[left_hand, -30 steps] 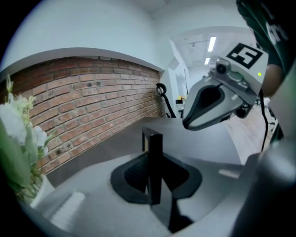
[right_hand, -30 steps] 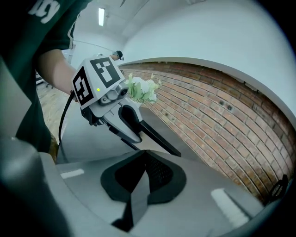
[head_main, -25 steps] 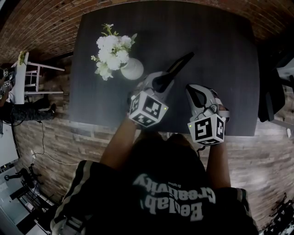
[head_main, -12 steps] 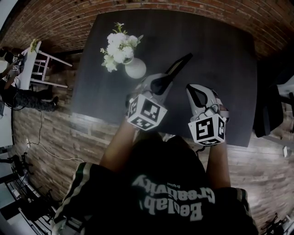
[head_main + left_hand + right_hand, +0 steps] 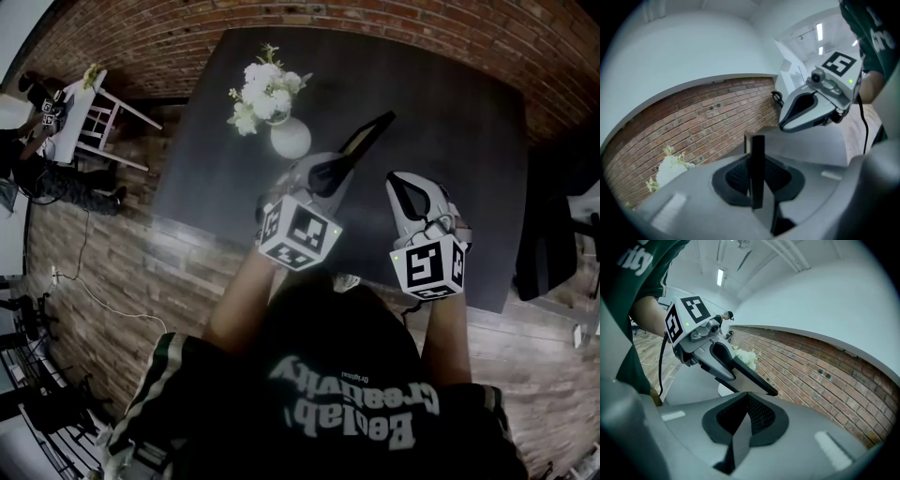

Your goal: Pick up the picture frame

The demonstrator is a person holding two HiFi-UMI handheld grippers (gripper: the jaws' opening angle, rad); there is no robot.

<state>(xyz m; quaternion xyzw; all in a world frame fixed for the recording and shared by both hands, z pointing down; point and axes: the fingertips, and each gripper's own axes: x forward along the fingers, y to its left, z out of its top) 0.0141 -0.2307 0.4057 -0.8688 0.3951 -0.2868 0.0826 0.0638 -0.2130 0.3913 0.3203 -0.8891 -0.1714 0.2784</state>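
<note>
The picture frame (image 5: 367, 139) is a thin black slab held edge-on above the dark table (image 5: 450, 103). My left gripper (image 5: 330, 172) is shut on its near end, and the frame juts up and to the right from the jaws. In the left gripper view the frame's black edge (image 5: 757, 164) stands upright between the pads. My right gripper (image 5: 403, 190) hovers just right of the frame, shut with nothing in it. The right gripper view shows its own pads (image 5: 757, 416) meeting, with the left gripper (image 5: 723, 363) and the frame (image 5: 752, 377) ahead of them.
A white round vase (image 5: 291, 139) of white flowers (image 5: 265, 86) stands on the table left of the frame. A white chair (image 5: 92, 117) is off the table's left side and a dark chair (image 5: 553, 234) at its right. Brick wall (image 5: 825, 376) runs behind the table.
Both grippers have risen a little above the table, the left one carrying the frame. The head view has shifted, so the table and vase sit further right in the picture.
</note>
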